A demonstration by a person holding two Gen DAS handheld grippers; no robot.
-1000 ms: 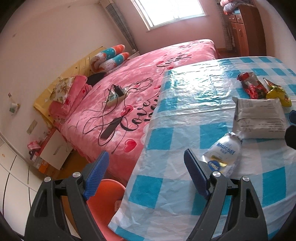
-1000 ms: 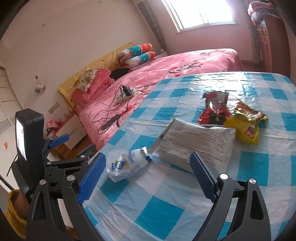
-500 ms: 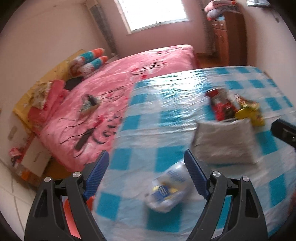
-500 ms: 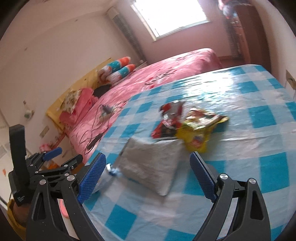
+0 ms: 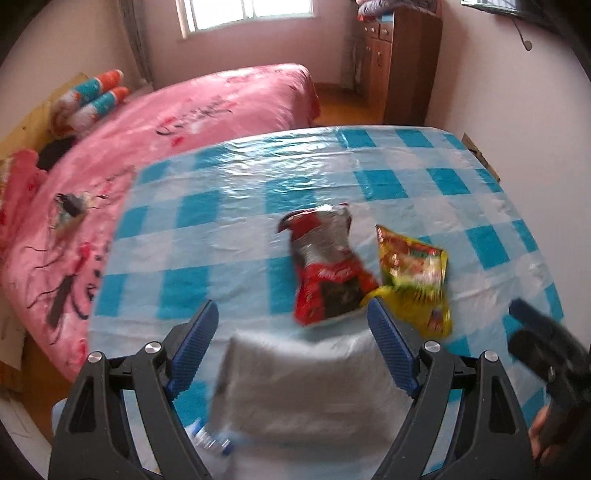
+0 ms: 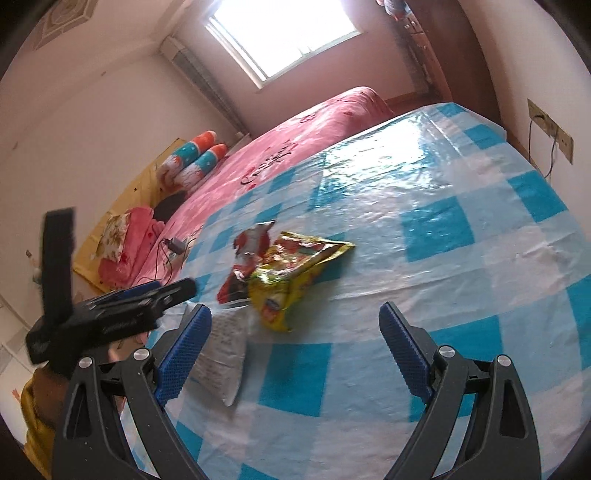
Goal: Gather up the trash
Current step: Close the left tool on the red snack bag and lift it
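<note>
Left gripper (image 5: 291,345) spread wide, empty, ribbed blue pads over flat grey mailer (image 5: 310,384); crinkly red bag (image 5: 325,266) at 12, yellow bag (image 5: 415,273) at 1, glossy checkered tabletop (image 5: 207,251). Right gripper (image 6: 293,349) likewise spread, empty.

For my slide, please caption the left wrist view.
Open left gripper above a grey parcel, beside red and yellow wrappers.

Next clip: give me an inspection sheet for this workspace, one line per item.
Surface: table under a blue-checked plastic cloth.
Job's things: red wrapper and yellow wrapper side by side; grey bag nearest; white packet partly under it.
Clutter: nothing seen.
Grippers: left gripper open above the grey bag; right gripper open, empty.
Cables: black cords on the bed; wire at wall socket.
Surroundings: window, wooden cabinet.
</note>
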